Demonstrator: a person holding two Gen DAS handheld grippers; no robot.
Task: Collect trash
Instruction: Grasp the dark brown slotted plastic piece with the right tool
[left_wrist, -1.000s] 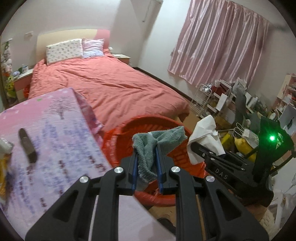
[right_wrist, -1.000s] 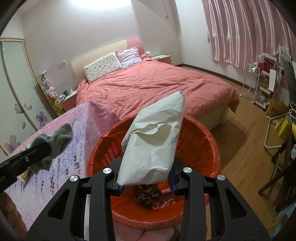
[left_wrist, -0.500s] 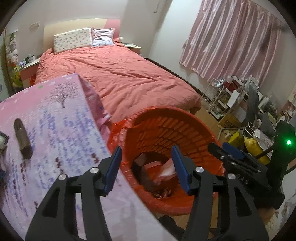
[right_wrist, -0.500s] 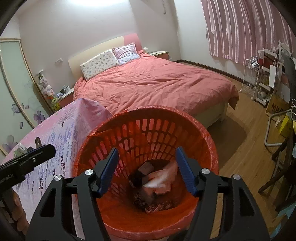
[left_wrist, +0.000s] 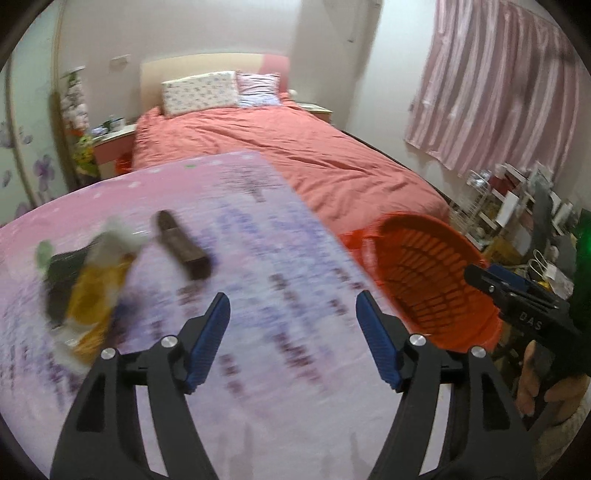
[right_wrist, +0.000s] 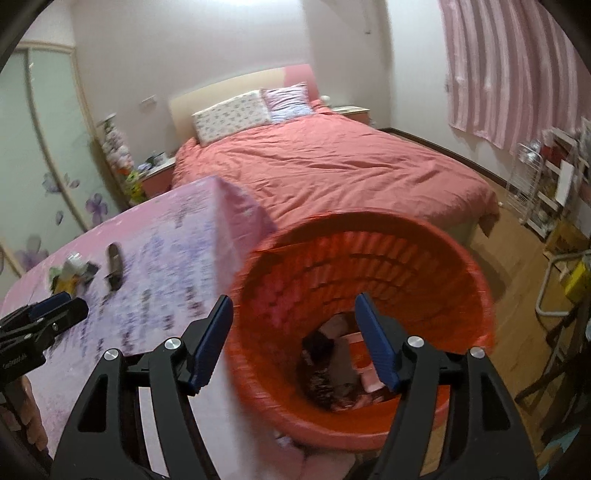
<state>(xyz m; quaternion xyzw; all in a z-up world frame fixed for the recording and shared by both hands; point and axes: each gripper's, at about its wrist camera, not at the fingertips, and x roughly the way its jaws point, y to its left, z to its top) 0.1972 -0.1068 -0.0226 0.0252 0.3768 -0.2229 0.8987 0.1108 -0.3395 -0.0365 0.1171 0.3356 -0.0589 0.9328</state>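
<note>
While both claws, left claw (left_wrist: 291, 339) and right claw (right_wrist: 293, 339), were opening with nothing between, some trash (right_wrist: 332, 373) was seen inside orange basket (right_wrist: 476, 295); remaining litter pile (left_wrist: 85, 284) and brown piece (left_wrist: 183, 249) lay on worktop (left_wrist: 258, 369) beside basket, uncollected.

- Left wrist view: close over the worktop (left_wrist: 258, 236), angled down, facing the bed (left_wrist: 295, 155).
- Right wrist view: close above the orange basket (right_wrist: 369, 251), angled down.
- Shared: worktop, basket, bed, curtain (left_wrist: 491, 85).
</note>
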